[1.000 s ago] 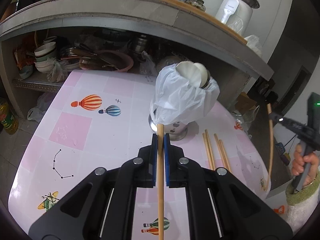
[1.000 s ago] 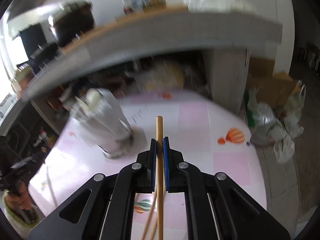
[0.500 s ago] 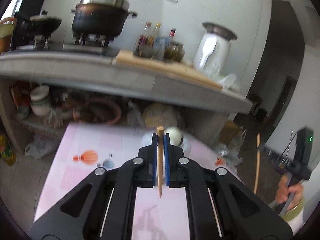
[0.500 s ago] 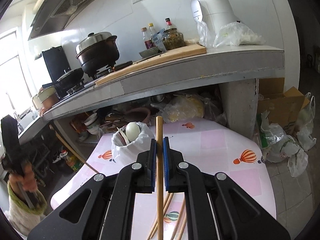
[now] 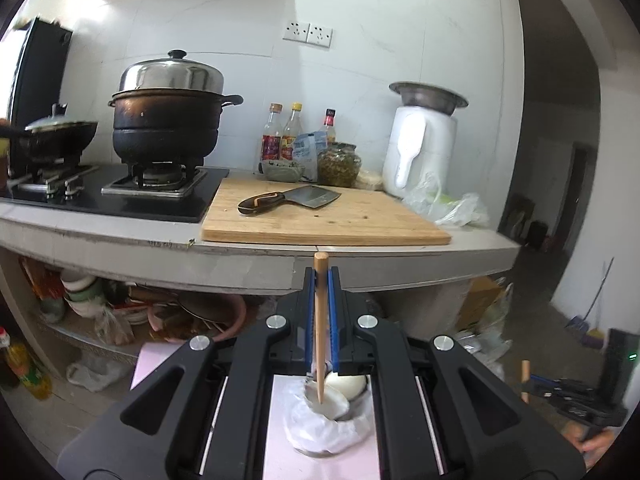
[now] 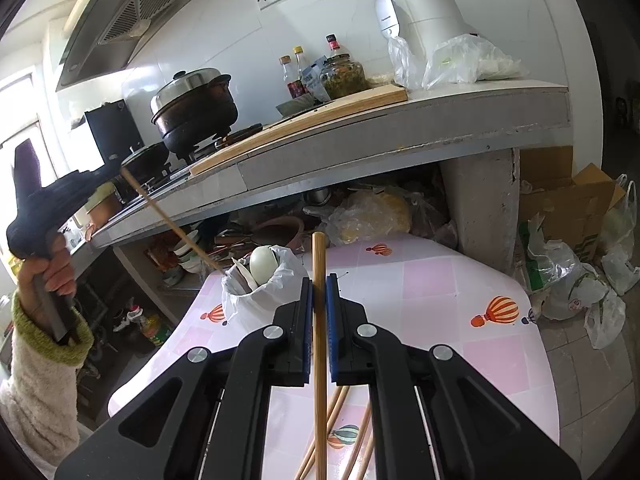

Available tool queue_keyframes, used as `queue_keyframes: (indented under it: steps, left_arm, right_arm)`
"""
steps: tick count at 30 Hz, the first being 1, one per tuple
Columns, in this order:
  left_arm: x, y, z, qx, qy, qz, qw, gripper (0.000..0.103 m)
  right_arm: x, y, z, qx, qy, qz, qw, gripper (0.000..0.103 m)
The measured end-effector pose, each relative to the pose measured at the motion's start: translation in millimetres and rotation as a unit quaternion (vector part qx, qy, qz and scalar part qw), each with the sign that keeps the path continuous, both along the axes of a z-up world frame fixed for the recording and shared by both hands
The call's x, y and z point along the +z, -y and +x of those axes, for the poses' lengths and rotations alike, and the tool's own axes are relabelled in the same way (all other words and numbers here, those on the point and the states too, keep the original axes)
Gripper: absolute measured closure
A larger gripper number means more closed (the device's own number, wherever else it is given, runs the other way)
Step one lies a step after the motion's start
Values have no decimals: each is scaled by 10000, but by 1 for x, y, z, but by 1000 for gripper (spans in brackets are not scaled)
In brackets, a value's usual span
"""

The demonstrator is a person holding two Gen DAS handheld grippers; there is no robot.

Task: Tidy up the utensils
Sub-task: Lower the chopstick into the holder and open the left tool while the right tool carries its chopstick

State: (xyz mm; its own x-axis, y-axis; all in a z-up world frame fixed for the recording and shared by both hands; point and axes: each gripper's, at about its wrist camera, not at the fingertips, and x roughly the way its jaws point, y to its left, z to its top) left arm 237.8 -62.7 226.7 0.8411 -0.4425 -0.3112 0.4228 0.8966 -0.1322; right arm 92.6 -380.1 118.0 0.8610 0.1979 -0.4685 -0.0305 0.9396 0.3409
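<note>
Both grippers clamp a chopstick: left gripper (image 5: 321,276) holds one chopstick (image 5: 320,328) slanting down, tip just above the bag-lined holder (image 6: 256,284), whose base its jaws hide; right gripper (image 6: 319,284) pinches another chopstick (image 6: 319,344), lower end cut off, nearer than the holder.

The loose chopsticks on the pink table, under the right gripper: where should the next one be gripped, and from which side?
Probably mid-shaft, from above, jaws closing across its width. The loose chopsticks lie flat on the table, fanned and close together, so the outermost stick with bare table beside it seems easiest. The right gripper is shut on a chopstick, so it must unload first.
</note>
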Motion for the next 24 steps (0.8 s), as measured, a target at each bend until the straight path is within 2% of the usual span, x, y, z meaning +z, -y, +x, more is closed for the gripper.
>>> queue_keyframes:
  steps: [10, 24]
  left_arm:
    - [-45, 23, 42, 62, -418, 225, 9989, 98]
    - [-123, 36, 55, -205, -971, 506, 9938, 98]
  right_arm:
    - [-10, 5, 8, 43, -107, 83, 9999, 96]
    - [-15, 4, 10, 69, -171, 131, 9997, 96]
